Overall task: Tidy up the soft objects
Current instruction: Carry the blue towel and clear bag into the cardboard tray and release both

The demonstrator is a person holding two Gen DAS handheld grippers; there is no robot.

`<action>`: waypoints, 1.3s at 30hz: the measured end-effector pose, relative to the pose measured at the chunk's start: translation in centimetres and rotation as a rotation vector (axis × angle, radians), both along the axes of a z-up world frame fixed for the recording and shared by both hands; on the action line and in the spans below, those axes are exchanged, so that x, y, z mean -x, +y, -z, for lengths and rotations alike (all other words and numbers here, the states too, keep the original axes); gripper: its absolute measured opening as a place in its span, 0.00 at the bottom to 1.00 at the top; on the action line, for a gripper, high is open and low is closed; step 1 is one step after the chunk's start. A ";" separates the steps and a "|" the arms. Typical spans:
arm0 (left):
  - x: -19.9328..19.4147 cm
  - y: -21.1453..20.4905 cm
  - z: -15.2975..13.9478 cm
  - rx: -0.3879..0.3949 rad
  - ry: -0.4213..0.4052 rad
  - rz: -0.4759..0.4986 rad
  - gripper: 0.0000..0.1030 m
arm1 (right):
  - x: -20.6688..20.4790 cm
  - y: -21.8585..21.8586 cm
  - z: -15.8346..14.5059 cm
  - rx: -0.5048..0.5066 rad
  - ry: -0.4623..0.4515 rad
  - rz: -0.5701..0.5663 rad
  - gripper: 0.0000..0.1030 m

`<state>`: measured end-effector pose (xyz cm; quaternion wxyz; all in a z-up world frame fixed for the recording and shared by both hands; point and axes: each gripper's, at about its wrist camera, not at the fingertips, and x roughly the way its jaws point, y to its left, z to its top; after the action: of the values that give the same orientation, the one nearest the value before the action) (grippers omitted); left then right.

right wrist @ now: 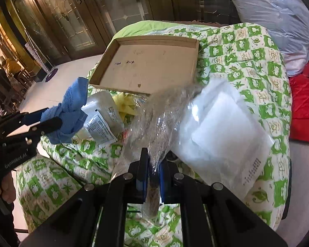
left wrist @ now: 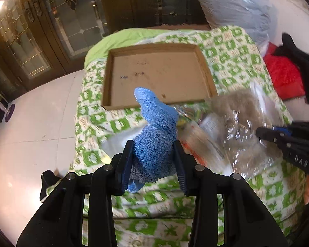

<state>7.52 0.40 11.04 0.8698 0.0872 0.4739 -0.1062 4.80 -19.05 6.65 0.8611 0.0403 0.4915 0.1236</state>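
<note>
Soft objects are mid-transfer: left gripper (left wrist: 153, 160) fingers clamp the blue towel (left wrist: 154, 127), right gripper (right wrist: 152, 171) fingers pinch shut on the clear bag (right wrist: 154, 123). Far cardboard tray (left wrist: 206, 70) holds nothing; white packets (right wrist: 222, 131) remain on the quilt (right wrist: 247, 47).

Soft cloth, crinkly plastic and plain cardboard

The blue towel (left wrist: 154, 142) is fluffy, loopy cloth. The clear bag (right wrist: 154, 123) in the middle of the frame is thin, shiny, wrinkled plastic. The white packet (right wrist: 222, 131) at the right looks smooth and cloudy. The cardboard tray (left wrist: 157, 73) is brown, dull and flat, with pen marks inside. The green and white quilt (left wrist: 226, 51) is soft printed cloth. The left gripper (left wrist: 154, 160) is dull black plastic with silver metal pins. The red blanket (right wrist: 304, 103) is shiny and stitched. The floor (left wrist: 31, 119) at the left is glossy white tile.
</note>
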 end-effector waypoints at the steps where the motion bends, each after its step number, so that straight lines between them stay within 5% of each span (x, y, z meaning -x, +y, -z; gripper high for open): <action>1: -0.2 0.2 -0.3 0.006 -0.005 -0.005 0.36 | -0.3 0.0 -0.1 -0.004 -0.002 0.000 0.07; 23: -9.8 1.1 -3.6 0.050 -0.051 -0.070 0.36 | -5.9 -0.2 -1.3 -0.018 -0.060 -0.001 0.06; 39: -19.6 1.2 2.7 0.158 -0.078 -0.069 0.36 | -16.3 1.6 1.3 -0.050 -0.085 0.043 0.06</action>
<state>27.11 1.56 8.33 0.8950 0.0061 0.4324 -0.1096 21.08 -17.41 5.40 0.8825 0.0672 0.4501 0.1190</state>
